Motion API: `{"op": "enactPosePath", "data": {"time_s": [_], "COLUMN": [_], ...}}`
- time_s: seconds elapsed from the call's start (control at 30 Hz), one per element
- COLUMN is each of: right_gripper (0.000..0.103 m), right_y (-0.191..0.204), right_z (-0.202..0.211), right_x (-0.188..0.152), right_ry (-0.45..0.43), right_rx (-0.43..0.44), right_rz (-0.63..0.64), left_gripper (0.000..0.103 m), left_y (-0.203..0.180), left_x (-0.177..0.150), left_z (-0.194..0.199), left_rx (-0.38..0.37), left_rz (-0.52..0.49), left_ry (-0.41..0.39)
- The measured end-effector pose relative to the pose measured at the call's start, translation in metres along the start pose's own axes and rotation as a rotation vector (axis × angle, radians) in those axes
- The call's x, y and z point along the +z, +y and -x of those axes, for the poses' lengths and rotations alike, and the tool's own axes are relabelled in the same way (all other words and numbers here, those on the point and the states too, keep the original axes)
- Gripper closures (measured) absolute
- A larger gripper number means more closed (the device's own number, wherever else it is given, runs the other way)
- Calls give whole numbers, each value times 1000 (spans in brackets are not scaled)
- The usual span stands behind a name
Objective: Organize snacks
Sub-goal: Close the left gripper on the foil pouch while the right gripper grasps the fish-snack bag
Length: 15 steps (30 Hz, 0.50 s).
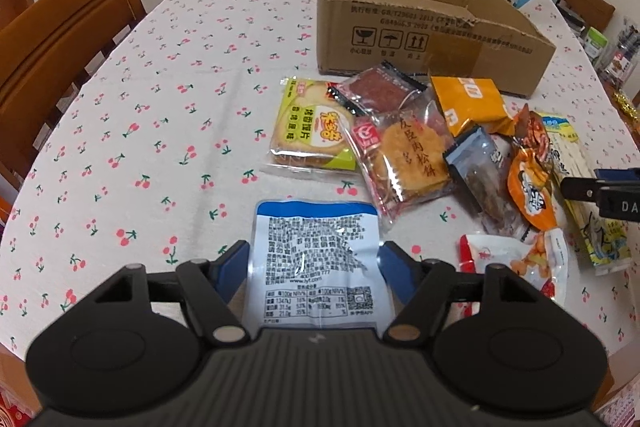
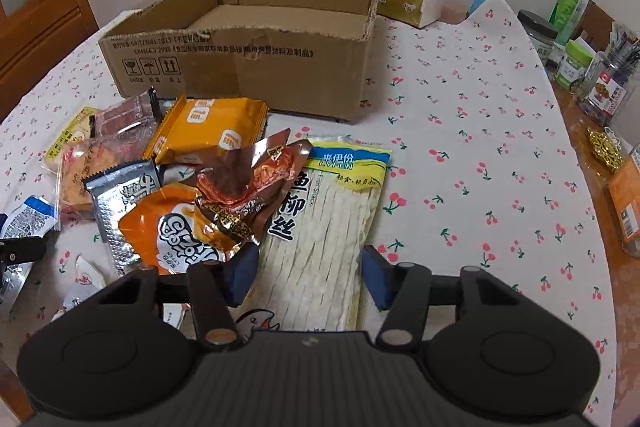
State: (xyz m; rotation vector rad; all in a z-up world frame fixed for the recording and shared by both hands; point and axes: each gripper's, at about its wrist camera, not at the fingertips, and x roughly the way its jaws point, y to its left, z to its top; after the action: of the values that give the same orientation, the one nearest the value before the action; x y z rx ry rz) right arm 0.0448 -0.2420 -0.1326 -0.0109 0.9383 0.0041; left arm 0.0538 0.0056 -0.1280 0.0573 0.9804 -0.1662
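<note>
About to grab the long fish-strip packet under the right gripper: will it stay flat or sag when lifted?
The fish-strip packet is long, thin, clear film, so it will probably droop at the far end. Its glossy surface may slip. The right gripper straddles it, open, and the brown foil packet overlapping its edge may shift.

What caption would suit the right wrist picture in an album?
Open right tongs straddle a fish-strip packet beside piled snacks, before an empty cardboard box.

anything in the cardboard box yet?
The cardboard box shows only bare floor in the right wrist view; its near wall hides the front strip. Snacks lie outside, like the fish-strip pack.
</note>
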Motion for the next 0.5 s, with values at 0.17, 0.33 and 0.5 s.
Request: {"op": "enactPosePath", "data": {"time_s": [0.17,0.33,0.5], "right_gripper": [43,43,40], "right_y": [-2,-4,-6], "right_z": [8,16,8], "right_x": [2,3,-2], "right_ry": [1,3,43], "right_rx": [0,-9,-30], "right_rz": [-1,1,-2], "left_gripper": [32,32,32], "left_y": [6,10,11], "left_x": [3,6,7], "left_z": [7,13,17], "left_rx": [-7,-16,-24], "left_rz": [-3,-12,-22], "left_ry": [-6,-12,-21]}}
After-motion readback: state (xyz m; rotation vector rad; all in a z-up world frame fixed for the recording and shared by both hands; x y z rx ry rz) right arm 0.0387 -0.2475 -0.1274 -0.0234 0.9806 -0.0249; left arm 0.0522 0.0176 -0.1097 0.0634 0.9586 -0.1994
